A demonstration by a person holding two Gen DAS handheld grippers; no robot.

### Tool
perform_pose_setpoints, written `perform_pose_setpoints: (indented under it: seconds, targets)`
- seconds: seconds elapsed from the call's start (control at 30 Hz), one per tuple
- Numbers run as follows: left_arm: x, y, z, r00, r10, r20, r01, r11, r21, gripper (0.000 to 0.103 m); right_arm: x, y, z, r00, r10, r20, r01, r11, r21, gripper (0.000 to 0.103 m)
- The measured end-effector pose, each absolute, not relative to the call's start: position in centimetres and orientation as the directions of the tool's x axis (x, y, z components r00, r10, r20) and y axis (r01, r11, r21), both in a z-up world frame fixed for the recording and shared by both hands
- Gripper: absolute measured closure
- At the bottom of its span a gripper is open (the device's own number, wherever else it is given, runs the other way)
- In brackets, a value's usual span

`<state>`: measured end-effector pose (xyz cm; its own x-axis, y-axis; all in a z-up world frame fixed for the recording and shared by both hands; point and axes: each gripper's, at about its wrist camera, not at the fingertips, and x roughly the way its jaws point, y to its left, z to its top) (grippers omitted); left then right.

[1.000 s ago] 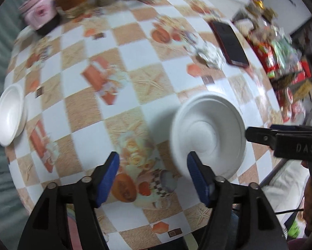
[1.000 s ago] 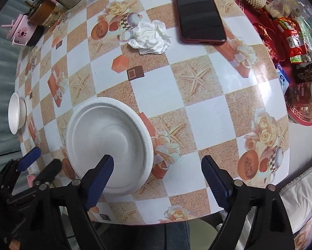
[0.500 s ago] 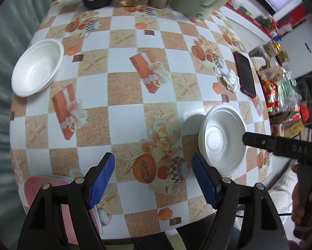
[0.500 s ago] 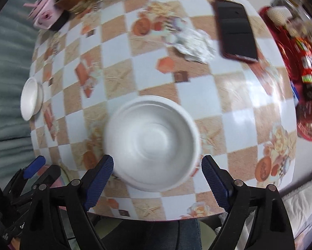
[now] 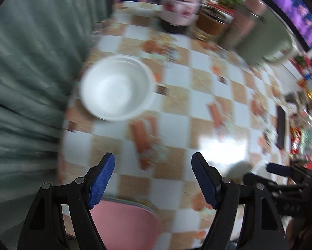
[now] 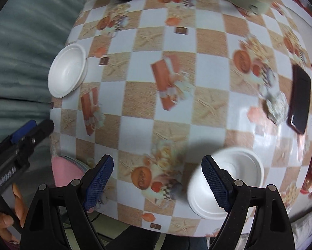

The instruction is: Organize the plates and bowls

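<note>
Bare checkered tabletop lies wide ahead of my fingers. The white bowl sits alone at the left edge; jars crowd the far rim, and a phone lies right.

Motion blur smears the left wrist view: the white bowl, the tablecloth print and the containers at the far edge are soft. The pink plate is partly hidden behind the left gripper. In the right wrist view, a blue fingertip covers part of the near white plate.
</note>
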<state>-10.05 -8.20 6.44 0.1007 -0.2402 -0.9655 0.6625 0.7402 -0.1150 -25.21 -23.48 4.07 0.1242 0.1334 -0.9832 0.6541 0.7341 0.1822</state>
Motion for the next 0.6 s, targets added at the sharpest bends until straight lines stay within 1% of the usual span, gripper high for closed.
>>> perform_pose_setpoints:
  seconds: [0.3,0.6]
  targets:
    - [-2.9,-6.2,4.6,0.172,-0.175,-0.97,0.529,0.847,-0.059,0.024,-18.0,-23.7,2.4,0.097,0.151,-0.984,0.597,0.782,0.179,0.016]
    - [1.8,-7.4,1.2,0.202,-0.107,-0.973,0.492,0.871,0.006,0.024,-10.5,-24.9,-0.2,0.105,0.179,-0.978,0.576,0.791,0.206,0.016]
